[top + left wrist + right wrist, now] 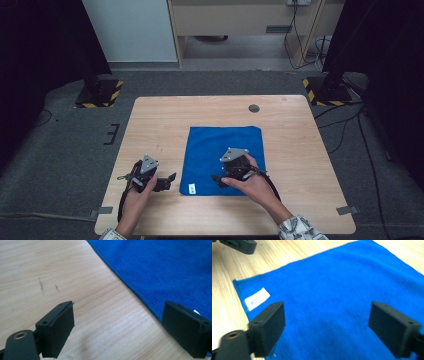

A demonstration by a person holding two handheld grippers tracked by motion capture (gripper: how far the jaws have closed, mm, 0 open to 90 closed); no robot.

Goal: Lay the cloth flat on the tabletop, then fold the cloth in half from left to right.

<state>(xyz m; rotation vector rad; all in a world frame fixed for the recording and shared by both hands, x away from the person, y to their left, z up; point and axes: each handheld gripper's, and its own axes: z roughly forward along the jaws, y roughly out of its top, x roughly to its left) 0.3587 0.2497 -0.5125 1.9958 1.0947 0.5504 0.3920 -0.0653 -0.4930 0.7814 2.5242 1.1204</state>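
Observation:
A blue cloth [224, 150] lies flat on the wooden table [300, 150], with a small white label [191, 188] at its near left corner. My left gripper [169, 180] hovers just left of the cloth's near left edge, open, its jaws wide apart over bare wood [105, 315] and the cloth's hem [150, 277]. My right gripper [218, 180] is over the near part of the cloth, open, with the blue fabric [332, 297] and its label [257, 298] between and beyond its jaws. Nothing is held.
A round dark grommet [254, 108] sits in the table's far edge. Black stands with yellow-striped bases [100, 92] [327, 90] flank the table on grey carpet. Cables [350, 130] run on the floor at right. The left gripper's tip [239, 246] shows at top left of the right gripper view.

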